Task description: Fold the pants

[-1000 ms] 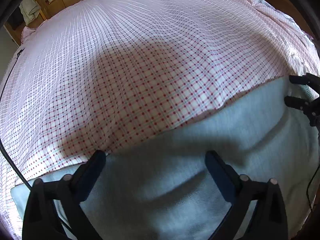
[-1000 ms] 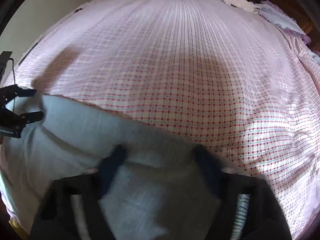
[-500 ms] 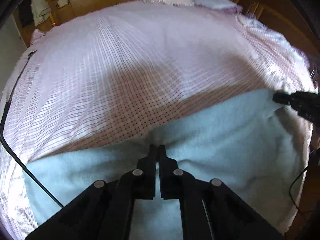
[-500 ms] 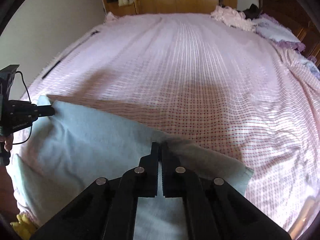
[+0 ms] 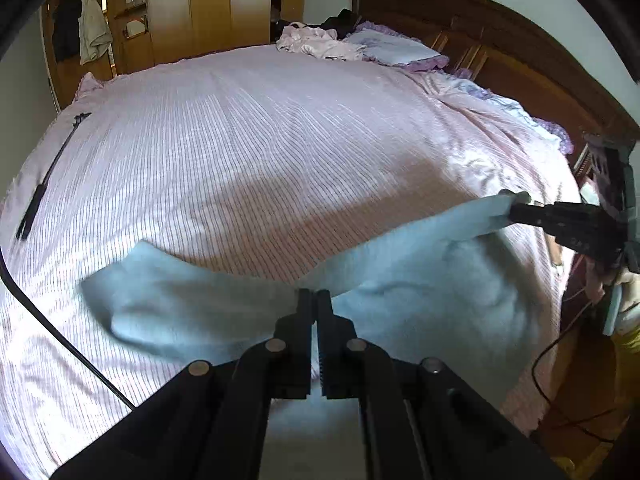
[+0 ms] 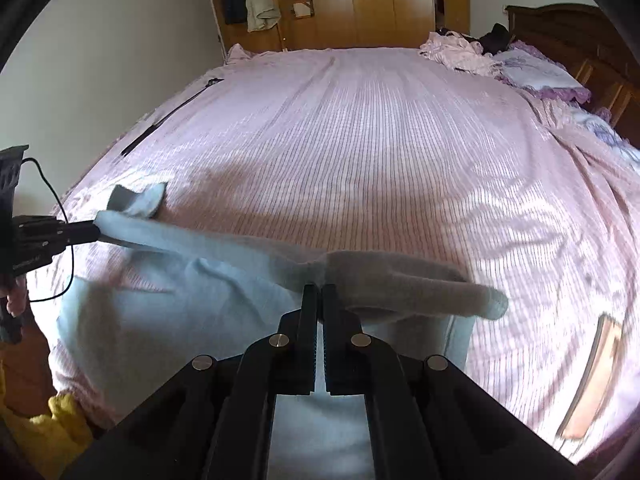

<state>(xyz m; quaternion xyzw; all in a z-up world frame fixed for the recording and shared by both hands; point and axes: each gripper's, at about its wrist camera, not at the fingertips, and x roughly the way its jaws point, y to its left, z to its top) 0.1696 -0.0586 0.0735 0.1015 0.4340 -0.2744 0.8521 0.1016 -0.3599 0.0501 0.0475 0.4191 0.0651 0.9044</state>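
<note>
Pinching edge of light blue pants (image 5: 420,280), left tool (image 5: 314,296) has jaws clamped tight on cloth. Pants sag below and to both sides of it over pink striped bed (image 5: 260,140). Right tool (image 5: 514,212) to its right, closed on far corner.

Right wrist view: right tool (image 6: 319,290) clamped on pants (image 6: 180,312) edge; fabric stretches leftward to left tool (image 6: 94,230), also gripping it. Wardrobe (image 6: 372,0) far ahead.
</note>
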